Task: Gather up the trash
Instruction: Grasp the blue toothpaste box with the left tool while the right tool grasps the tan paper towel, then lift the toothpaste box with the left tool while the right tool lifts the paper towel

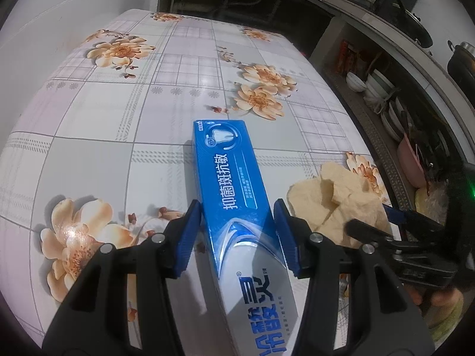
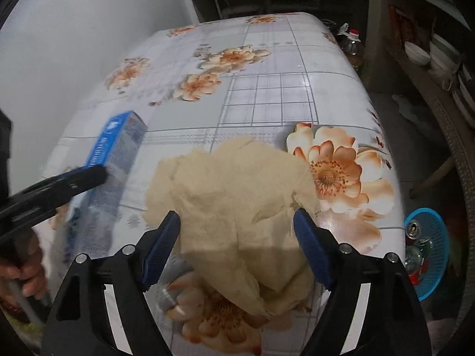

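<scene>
Blue-and-silver toothpaste box (image 1: 237, 204), beige crumpled paper (image 2: 237, 195), orange flowers on the grey-checked tablecloth (image 1: 124, 109), turquoise mesh basket (image 2: 433, 237).

Your tabletop (image 1: 124, 109) wears a glossy checked cloth printed with orange flowers. On it lie a blue toothpaste box (image 1: 234, 184) and, at its 3 o'clock, crumpled beige paper (image 1: 335, 204).

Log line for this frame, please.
left tool: astride toothpaste box, open | right tool: astride crumpled tissue, open | blue basket: beside table
</scene>
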Demonstrator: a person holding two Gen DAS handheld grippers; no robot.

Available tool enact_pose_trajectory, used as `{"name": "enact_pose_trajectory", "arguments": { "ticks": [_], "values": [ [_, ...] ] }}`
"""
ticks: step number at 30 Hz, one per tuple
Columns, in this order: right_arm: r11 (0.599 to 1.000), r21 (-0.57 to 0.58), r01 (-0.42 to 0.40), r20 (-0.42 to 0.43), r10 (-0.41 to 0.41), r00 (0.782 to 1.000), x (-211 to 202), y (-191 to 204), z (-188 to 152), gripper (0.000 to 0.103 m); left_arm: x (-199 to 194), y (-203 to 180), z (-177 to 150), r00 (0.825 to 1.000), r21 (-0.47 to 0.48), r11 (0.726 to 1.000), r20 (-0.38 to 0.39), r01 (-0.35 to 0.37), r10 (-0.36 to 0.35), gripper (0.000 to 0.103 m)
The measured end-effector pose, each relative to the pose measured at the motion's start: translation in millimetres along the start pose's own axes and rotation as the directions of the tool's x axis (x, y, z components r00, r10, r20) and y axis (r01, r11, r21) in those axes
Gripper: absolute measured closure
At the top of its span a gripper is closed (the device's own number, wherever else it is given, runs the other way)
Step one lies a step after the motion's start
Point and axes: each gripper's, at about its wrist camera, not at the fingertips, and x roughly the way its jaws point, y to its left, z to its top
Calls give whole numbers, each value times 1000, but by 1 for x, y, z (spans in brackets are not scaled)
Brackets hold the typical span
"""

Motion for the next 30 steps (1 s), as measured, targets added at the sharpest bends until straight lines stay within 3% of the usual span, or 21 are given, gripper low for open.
{"name": "enact_pose_trajectory", "arguments": {
  "ticks": [5,8,12,18,30],
  "values": [
    [996,-1,85,19,-85,996,8,6,5,26,-1,4,1,1000,-2,1000,-9,27,-27,56],
    [987,-33,155,32,-153,988,10,11,3,39,-2,5,2,999,-1,999,-20,42,-42,55],
    [987,-5,158,36,-158,987,3,3,3,62,-2,2,2,999,14,999,-28,33,-33,47],
    [988,34,149,27,-150,988,-2,-8,0,83,1,-13,-6,999,91,996,-47,-13,17,47],
    [985,61,158,56,-162,985,-6,-9,-8,85,2,-31,-21,989,217,967,-32,-132,142,52]
  ]
}}
